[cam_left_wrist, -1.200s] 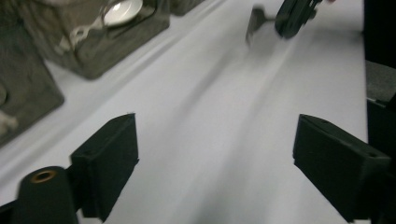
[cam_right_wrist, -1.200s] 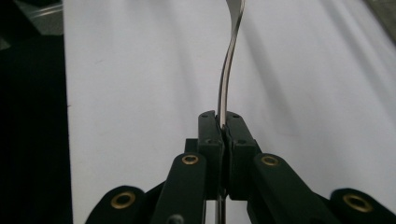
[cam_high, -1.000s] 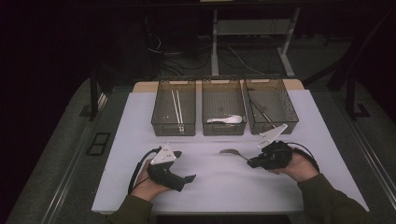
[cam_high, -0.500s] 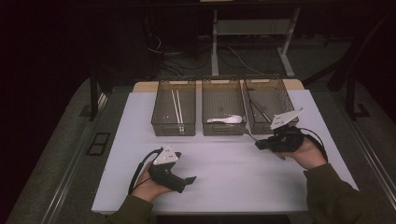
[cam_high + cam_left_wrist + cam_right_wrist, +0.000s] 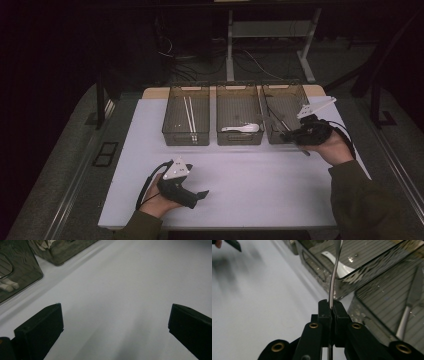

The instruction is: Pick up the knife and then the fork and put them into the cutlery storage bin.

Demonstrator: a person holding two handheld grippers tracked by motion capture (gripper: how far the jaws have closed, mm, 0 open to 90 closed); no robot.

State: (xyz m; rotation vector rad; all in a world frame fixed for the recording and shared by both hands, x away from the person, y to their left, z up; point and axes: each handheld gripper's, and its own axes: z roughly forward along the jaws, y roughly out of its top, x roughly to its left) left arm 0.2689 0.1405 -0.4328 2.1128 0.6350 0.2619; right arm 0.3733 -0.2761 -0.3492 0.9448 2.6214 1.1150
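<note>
My right gripper (image 5: 331, 305) is shut on the thin handle of a metal utensil (image 5: 333, 277), which curves up out of the jaws; its far end runs out of the frame. In the high view the right gripper (image 5: 290, 136) is held above the front edge of the right-hand bin (image 5: 272, 139). My left gripper (image 5: 202, 194) rests on the white mat (image 5: 260, 185) near the front left. Its jaws (image 5: 115, 315) stand wide open with nothing between them.
Three clear bins stand in a row at the back of the mat. The left bin (image 5: 172, 136) holds white chopsticks (image 5: 189, 114), the middle bin (image 5: 240, 141) a white spoon (image 5: 242, 128). A metal utensil (image 5: 409, 307) lies in the right bin.
My right hand has lifted off the mat and moved back and to the right, up to the right-hand bin, with the metal utensil in its jaws. The left hand has stayed put.
</note>
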